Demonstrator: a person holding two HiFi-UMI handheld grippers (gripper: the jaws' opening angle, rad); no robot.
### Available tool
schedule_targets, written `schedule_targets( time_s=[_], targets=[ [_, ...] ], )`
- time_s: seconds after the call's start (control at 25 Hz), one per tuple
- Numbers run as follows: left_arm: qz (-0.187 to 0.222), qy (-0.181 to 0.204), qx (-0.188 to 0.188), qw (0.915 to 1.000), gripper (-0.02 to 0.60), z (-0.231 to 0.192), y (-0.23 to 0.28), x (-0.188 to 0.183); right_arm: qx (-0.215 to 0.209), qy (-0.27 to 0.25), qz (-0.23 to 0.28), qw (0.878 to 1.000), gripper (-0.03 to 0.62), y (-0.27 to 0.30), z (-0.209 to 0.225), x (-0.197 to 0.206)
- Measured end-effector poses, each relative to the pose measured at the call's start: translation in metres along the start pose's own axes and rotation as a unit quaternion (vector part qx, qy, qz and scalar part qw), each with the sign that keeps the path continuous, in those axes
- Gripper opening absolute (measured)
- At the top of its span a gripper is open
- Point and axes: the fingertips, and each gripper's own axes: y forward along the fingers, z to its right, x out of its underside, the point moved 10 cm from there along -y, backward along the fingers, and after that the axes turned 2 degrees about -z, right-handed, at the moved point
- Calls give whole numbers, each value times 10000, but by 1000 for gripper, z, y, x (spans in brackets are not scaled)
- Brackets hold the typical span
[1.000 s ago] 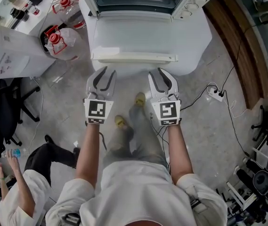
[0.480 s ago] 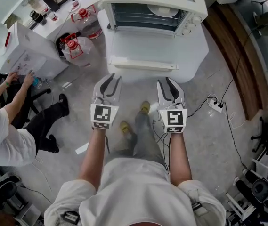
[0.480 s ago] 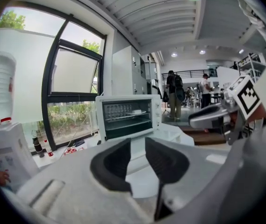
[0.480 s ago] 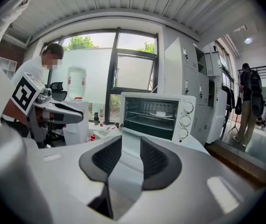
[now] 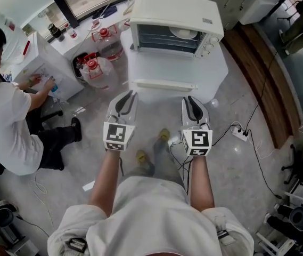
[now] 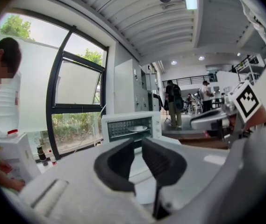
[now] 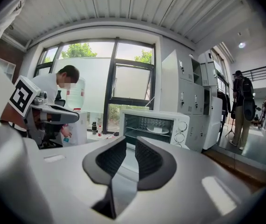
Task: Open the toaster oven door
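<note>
At the far left a person in a white shirt (image 5: 5, 127) leans toward a white water dispenser (image 5: 66, 84). Just to its right, clear water jugs with red caps (image 5: 99, 68) stand on the floor. The left gripper (image 5: 125, 97) is held over bare floor with its jaws closing to a narrow gap and nothing between the pads. Ahead of it the toaster oven (image 5: 175, 17) sits on a white table (image 5: 218, 73). The toaster oven door (image 5: 164, 63) is already swung down flat toward the person, its long handle (image 5: 164, 84) at the near edge. A white plate (image 5: 184, 33) rests on the rack inside. The right gripper (image 5: 193, 101) is level with the left one and well apart from it. It is short of the handle without touching it, and its jaws are also closing on nothing. Cables trail over the floor to a power strip (image 5: 240, 134) at the right, and beyond it runs a wooden ledge (image 5: 265, 73)
</note>
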Motion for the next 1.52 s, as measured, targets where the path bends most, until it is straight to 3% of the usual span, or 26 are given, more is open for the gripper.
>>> schedule_targets(
  time_s=[0.28, 0.72, 1.52],
  targets=[
    [223, 16, -85, 9997, -2, 2, -45, -21, 126, -39, 358, 9993, 15, -39, -22, -26],
    [488, 56, -128, 9987, -3, 4, -89, -64, 292, 78, 588, 9978, 2, -90, -24, -58],
    [785, 172, -125, 9967, -3, 6, -115, -108, 372, 37, 835, 9958, 2, -125, -11, -98]
  ],
)
